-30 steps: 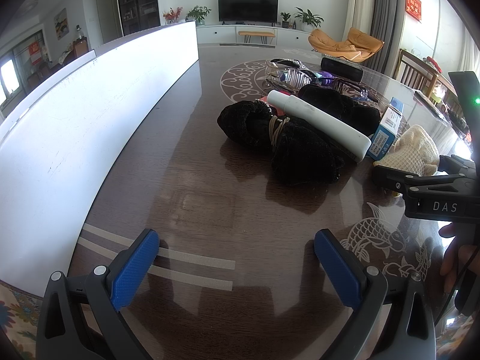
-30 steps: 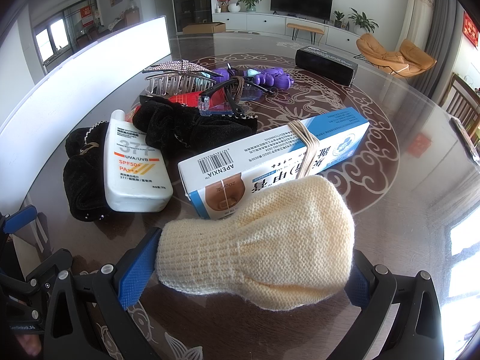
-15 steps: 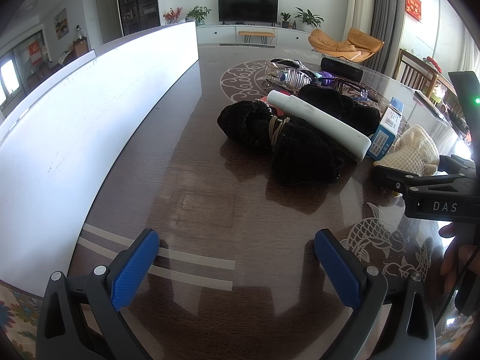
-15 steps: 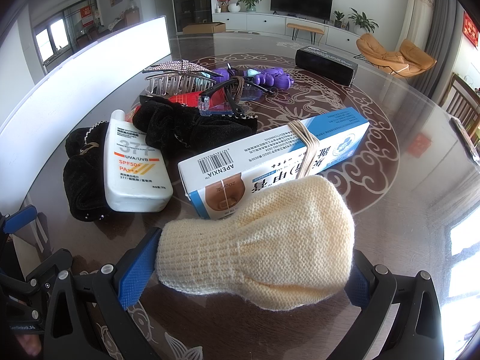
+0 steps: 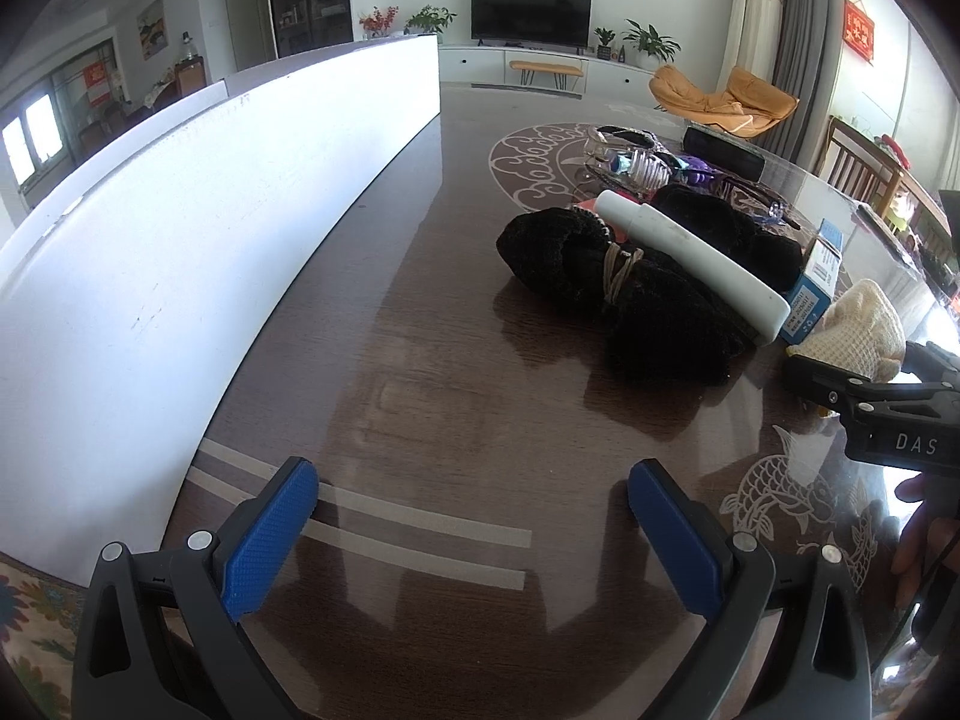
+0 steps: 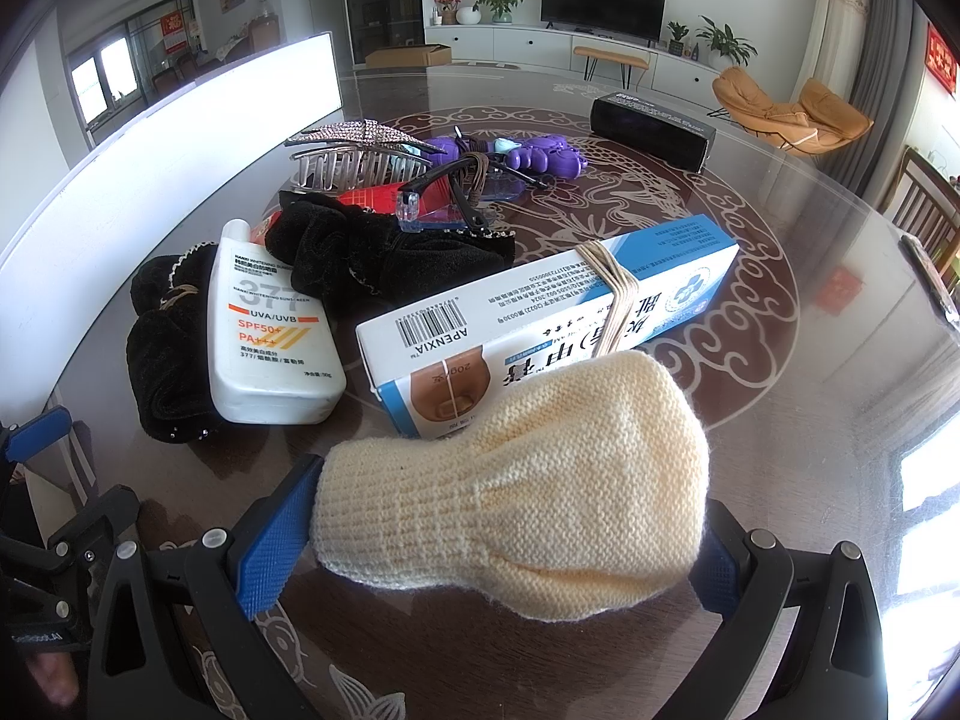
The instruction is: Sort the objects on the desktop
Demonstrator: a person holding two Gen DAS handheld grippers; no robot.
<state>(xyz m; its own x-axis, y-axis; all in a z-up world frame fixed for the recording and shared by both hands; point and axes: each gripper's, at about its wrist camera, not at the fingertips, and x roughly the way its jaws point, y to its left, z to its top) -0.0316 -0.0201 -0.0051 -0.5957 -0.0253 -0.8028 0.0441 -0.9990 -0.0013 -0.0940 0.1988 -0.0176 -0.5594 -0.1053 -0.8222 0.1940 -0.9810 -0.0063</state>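
The dark table is carrying one unsorted pile. At 6 o'clock the right gripper is closing on the knit pouch; the box is lying beyond, at 12. The left gripper is gaping empty. Sorting is only beginning, I judge.

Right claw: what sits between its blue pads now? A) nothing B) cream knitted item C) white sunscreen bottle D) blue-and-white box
B: the cream knitted item fills the gap of the right claw and meets both blue pads, while the sunscreen bottle and the box lie beyond on the table.
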